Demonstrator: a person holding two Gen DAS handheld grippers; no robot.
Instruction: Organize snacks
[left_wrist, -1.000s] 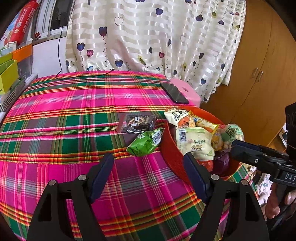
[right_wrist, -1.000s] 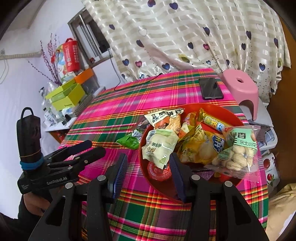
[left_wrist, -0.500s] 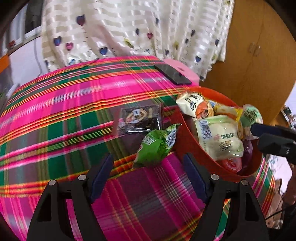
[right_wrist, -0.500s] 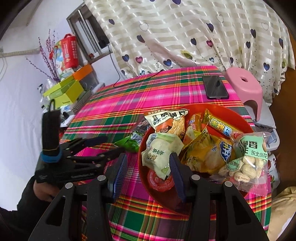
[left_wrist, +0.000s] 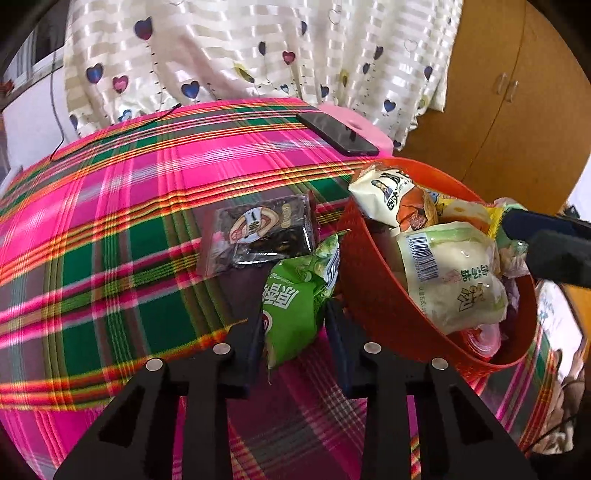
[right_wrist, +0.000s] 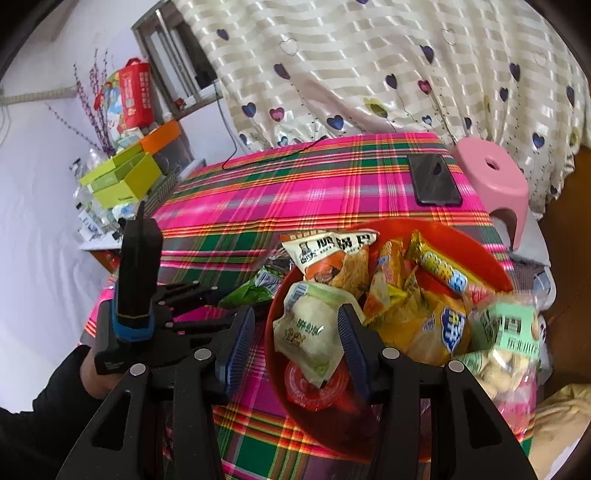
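Note:
My left gripper (left_wrist: 295, 332) is closing on a green snack packet (left_wrist: 295, 295) that lies on the plaid tablecloth against the red bowl (left_wrist: 376, 295). Its pads touch both sides of the packet. A dark packet (left_wrist: 258, 232) lies flat just beyond. The red bowl (right_wrist: 480, 251) is heaped with several snack packets. My right gripper (right_wrist: 293, 341) hangs open over the bowl's near rim, straddling a white-green packet (right_wrist: 306, 332) without pressing it. The right wrist view shows the left gripper (right_wrist: 225, 304) at the green packet (right_wrist: 251, 291), and the left wrist view shows the right gripper (left_wrist: 524, 236) above the bowl.
A black phone (right_wrist: 434, 181) lies at the table's far right edge, beside a pink stool (right_wrist: 491, 177). A black cable (right_wrist: 236, 158) runs over the far side. Yellow-green boxes (right_wrist: 122, 177) stand off the left. A heart-print curtain and wooden cabinet (left_wrist: 498, 110) are behind.
My left gripper came forward and down to the green packet, and its wide-open jaws closed in on it. The right gripper drifted slightly over the bowl, its opening unchanged.

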